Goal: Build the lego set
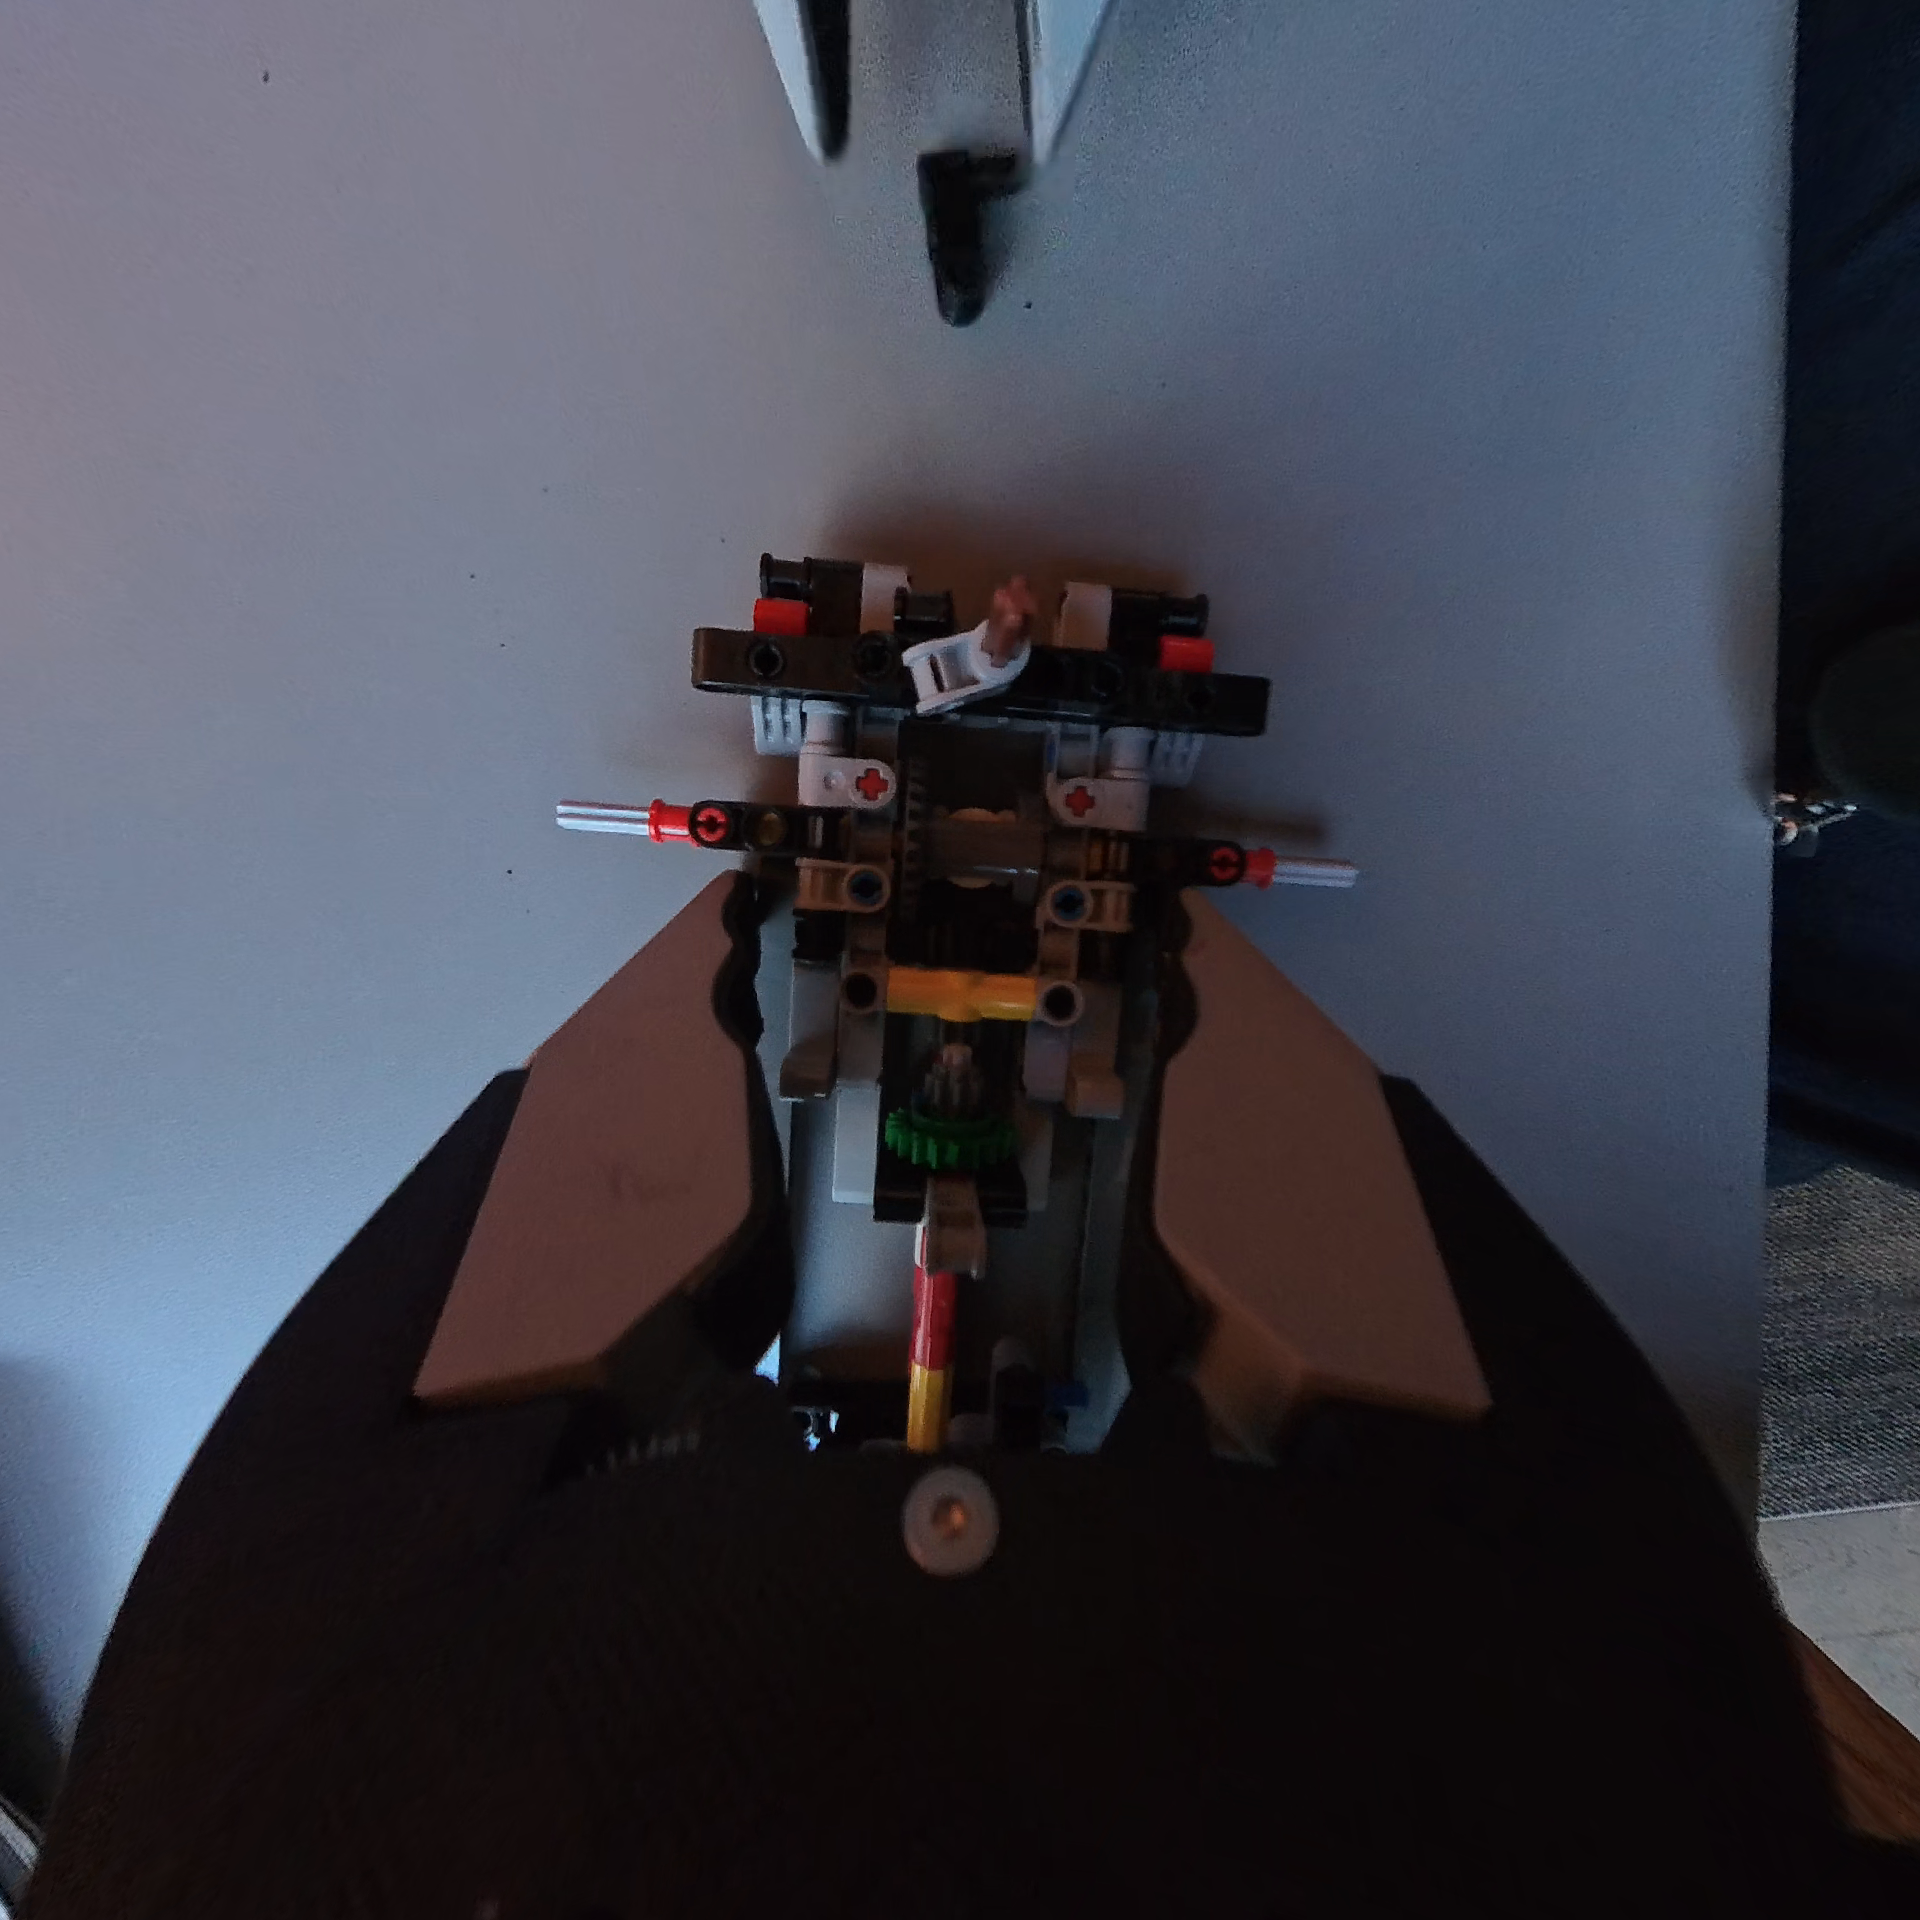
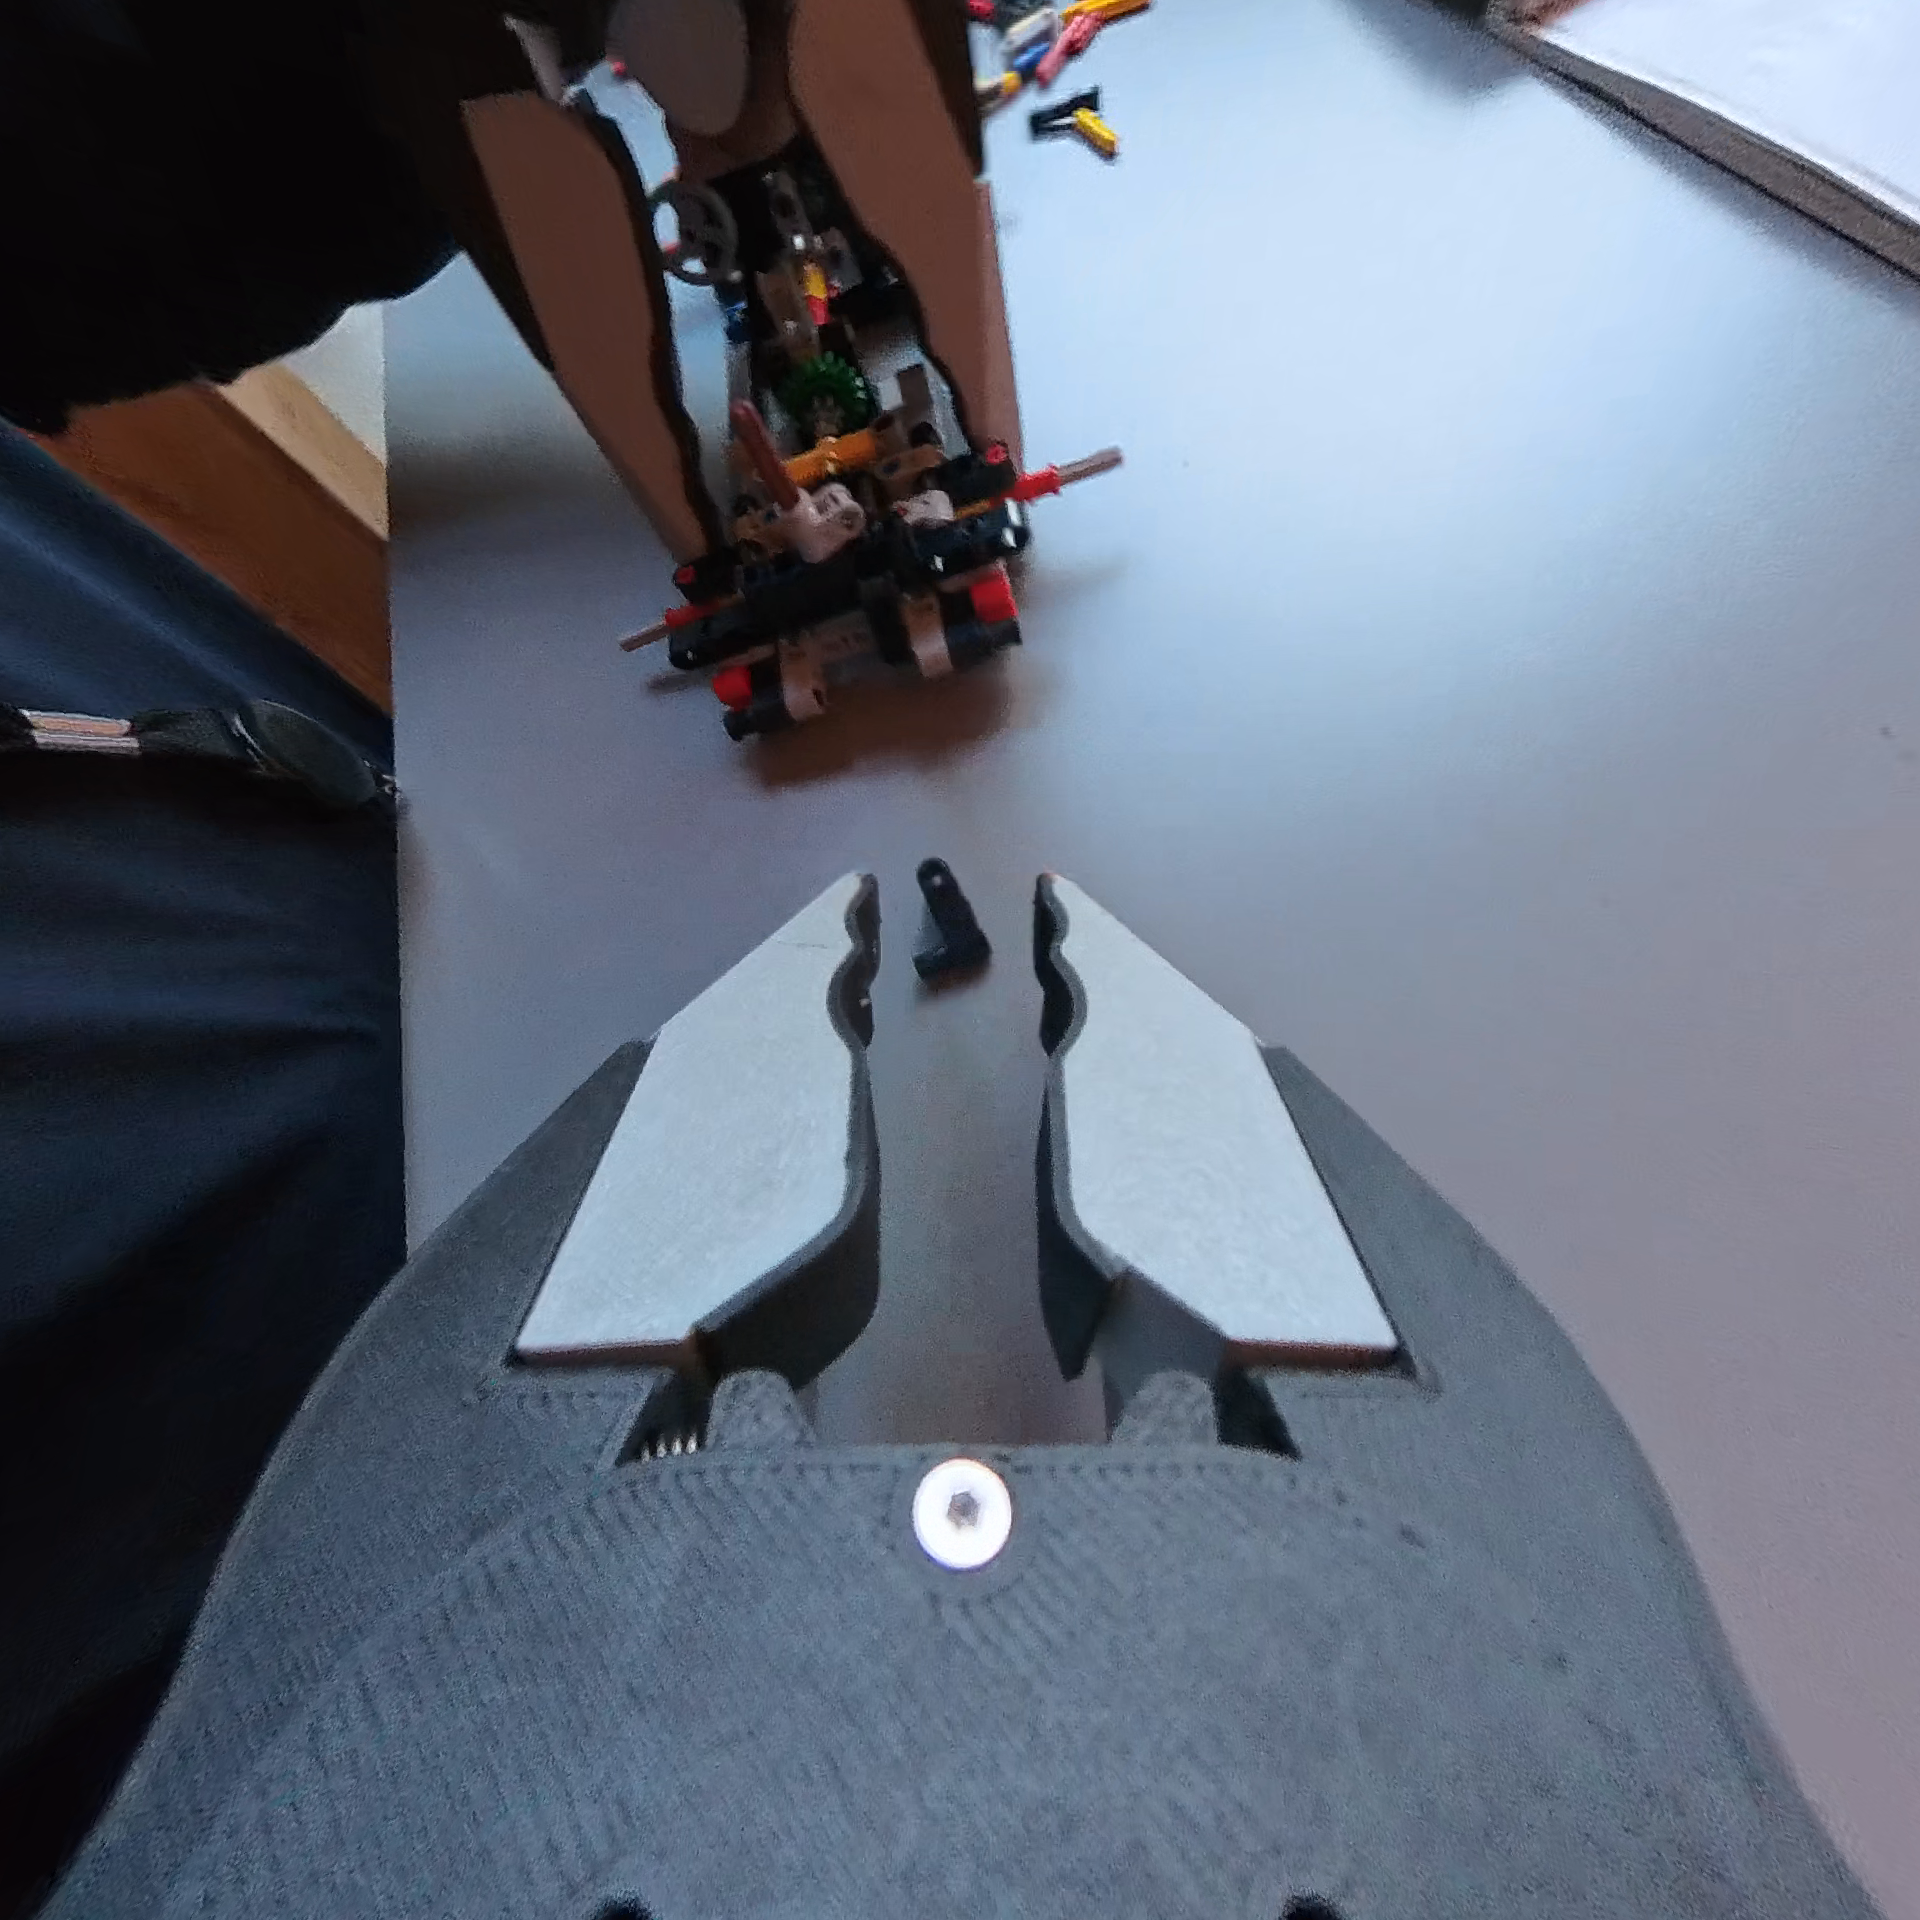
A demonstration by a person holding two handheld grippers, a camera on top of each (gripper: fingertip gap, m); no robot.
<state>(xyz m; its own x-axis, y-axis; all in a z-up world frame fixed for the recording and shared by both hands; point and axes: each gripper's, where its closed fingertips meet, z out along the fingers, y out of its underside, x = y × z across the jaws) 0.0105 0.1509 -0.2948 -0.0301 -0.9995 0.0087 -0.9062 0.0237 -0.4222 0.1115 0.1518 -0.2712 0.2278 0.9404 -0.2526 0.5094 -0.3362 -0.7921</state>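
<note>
Left gripper [image 1: 961, 914] clamped around a brick-built chassis [image 1: 966, 935] on the grey table [image 1: 364, 520] — both pads against its long sides, the model's front cross beam and red-tipped axles sticking out past the fingertips toward the far side. Green gear [image 1: 951, 1138] and a red-and-yellow shaft [image 1: 928, 1340] lying along the chassis middle, near the gripper body. White connector [image 1: 966, 665] with a brownish pin perched on the black front beam.

Right gripper [image 2: 956, 914] spread part-way, pads [image 2: 862, 956] clear of a small black L-shaped piece [image 2: 948, 925] lying flat on the table between the fingertips, a gap on either side of it — nothing gripped. Same piece [image 1: 961, 239] seen from the left wrist view at the far end of the table, just beside the pale right fingertips and well apart from the chassis.

Chassis [image 2: 842, 561] far ahead in the right wrist view, flanked by the left fingers. Scatter of loose coloured parts [image 2: 1060, 62] farther off, blurred — probably more building pieces. Dark clothing [image 2: 156, 935] at the left table edge
</note>
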